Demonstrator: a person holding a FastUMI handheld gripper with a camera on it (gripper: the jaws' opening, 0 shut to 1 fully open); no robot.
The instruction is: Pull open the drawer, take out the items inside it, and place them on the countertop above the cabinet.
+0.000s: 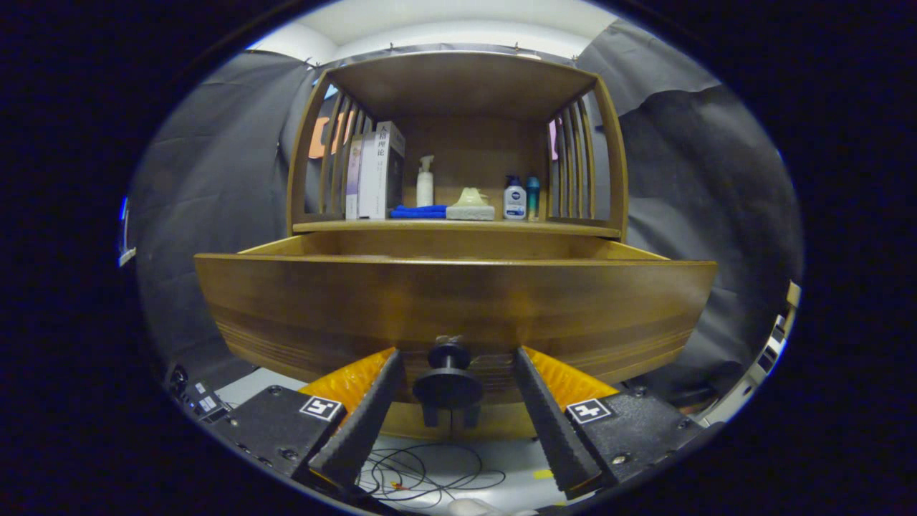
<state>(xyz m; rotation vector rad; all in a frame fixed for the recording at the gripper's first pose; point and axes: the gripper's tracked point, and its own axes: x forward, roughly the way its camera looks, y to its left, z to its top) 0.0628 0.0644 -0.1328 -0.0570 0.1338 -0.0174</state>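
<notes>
- We use the drawer knob point(448, 380) as landmark.
- The tongs point(454, 376) stand apart, one finger on each side of the knob, neither touching it as far as we can tell.
- The drawer point(458, 304) is already pulled out toward us; its front panel sits right behind the knob, and the open cavity shows above the front's top edge.
- We can't see the drawer's contents: the front panel hides the bottom.
- The tabletop point(458, 226) of the cabinet lies above and beyond the knob; it already carries books point(376, 172), a pump bottle point(425, 183), a blue cloth point(419, 211), a sponge-like block point(471, 212) and two small bottles point(521, 198).
- Our judgement: pull-open step looks done or nearly done; taking items out and placing them up top is all still left.
- Cables point(423, 476) lie on the floor below the knob.
</notes>
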